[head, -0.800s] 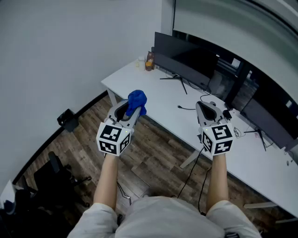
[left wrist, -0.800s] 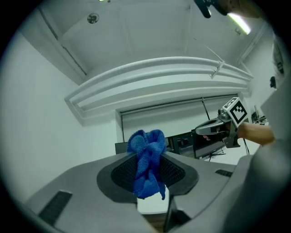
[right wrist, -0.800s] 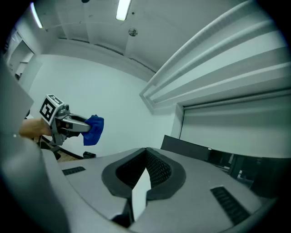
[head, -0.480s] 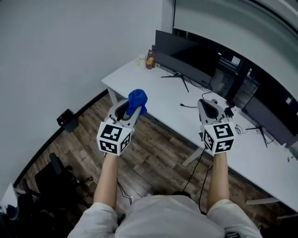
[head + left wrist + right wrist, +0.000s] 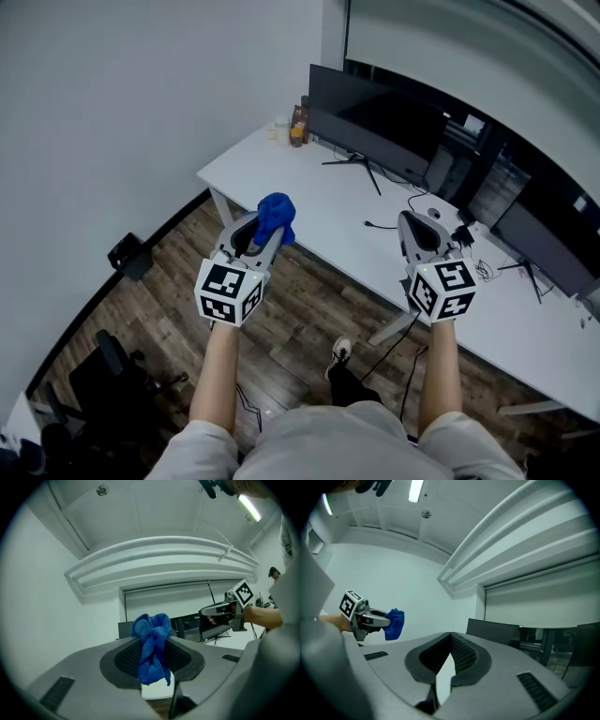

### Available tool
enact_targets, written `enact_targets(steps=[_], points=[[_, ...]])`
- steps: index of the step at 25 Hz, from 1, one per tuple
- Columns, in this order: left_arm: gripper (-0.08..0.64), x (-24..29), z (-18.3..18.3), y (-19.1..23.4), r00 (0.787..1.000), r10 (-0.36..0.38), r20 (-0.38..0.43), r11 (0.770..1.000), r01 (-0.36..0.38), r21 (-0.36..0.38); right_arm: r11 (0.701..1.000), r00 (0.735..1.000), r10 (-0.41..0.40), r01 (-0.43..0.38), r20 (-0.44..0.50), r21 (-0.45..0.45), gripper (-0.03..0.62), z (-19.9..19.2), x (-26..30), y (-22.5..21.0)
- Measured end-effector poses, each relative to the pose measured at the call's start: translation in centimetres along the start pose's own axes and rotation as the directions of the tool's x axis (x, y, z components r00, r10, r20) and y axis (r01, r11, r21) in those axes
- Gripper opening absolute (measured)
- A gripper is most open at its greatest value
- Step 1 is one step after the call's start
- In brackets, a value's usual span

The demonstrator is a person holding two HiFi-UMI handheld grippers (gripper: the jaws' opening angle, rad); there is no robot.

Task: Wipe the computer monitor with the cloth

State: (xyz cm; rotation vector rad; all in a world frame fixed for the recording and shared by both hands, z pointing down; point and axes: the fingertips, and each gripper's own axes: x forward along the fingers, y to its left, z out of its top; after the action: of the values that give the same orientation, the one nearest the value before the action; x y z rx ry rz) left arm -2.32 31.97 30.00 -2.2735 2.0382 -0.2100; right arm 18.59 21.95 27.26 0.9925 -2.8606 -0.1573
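Shoe (image 5: 341, 352) now in view; left gripper (image 5: 269, 228) pinches bunched fuzzy blue cloth (image 5: 277, 212); right gripper (image 5: 415, 221) fingers together.

It was an office. A long white tabletop (image 5: 309, 192) ran from 11 o'clock to 4 o'clock along the wall. It carried a wide dark monitor (image 5: 375, 117) on a thin stand at 12 o'clock and a second screen (image 5: 544, 239) at 3 o'clock, with loose cables (image 5: 380, 225) lying between them. A black chair (image 5: 108, 361) stood on the wood-pattern floor (image 5: 169, 281) at 8 o'clock. The walls (image 5: 141, 94) were plain white, and a strip light (image 5: 248, 507) was fixed to the ceiling.
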Motion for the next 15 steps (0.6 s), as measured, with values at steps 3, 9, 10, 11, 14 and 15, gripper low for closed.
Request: enact_targets(steps=[3, 9, 10, 11, 14, 15], points=[[0.149, 3.3, -1.1, 1.0, 1.000, -0.010, -0.012, 1.000, 0.010, 0.004, 1.000, 1.000, -0.002, 0.002, -0.004, -0.006, 0.014, -1.0, 2.9, -1.5], [0.149, 14.0, -1.6, 5.6, 1.000, -0.005, -0.023, 1.000, 0.006, 0.023, 1.000, 1.000, 0.005, -0.005, 0.019, -0.007, 0.014, -1.3, 12.7, -7.6], [0.149, 15.9, -1.5, 6.4, 1.000, -0.001, -0.023, 1.000, 0.001, 0.024, 1.000, 1.000, 0.009, -0.009, 0.020, -0.007, 0.014, -1.4, 14.4, -8.9], [0.149, 17.9, -1.4, 7.1, 1.000, 0.005, -0.022, 1.000, -0.004, 0.023, 1.000, 1.000, 0.013, -0.013, 0.021, -0.006, 0.014, -1.4, 16.0, -10.2], [0.149, 23.9, -1.0, 9.1, 1.000, 0.016, -0.019, 1.000, -0.016, 0.015, 1.000, 1.000, 0.021, -0.021, 0.015, 0.009, 0.014, -1.5, 20.5, -14.3], [0.149, 25.8, -0.8, 9.7, 1.000, 0.019, -0.019, 1.000, -0.019, 0.011, 1.000, 1.000, 0.023, -0.024, 0.013, 0.015, 0.014, -1.5, 21.9, -15.6]])
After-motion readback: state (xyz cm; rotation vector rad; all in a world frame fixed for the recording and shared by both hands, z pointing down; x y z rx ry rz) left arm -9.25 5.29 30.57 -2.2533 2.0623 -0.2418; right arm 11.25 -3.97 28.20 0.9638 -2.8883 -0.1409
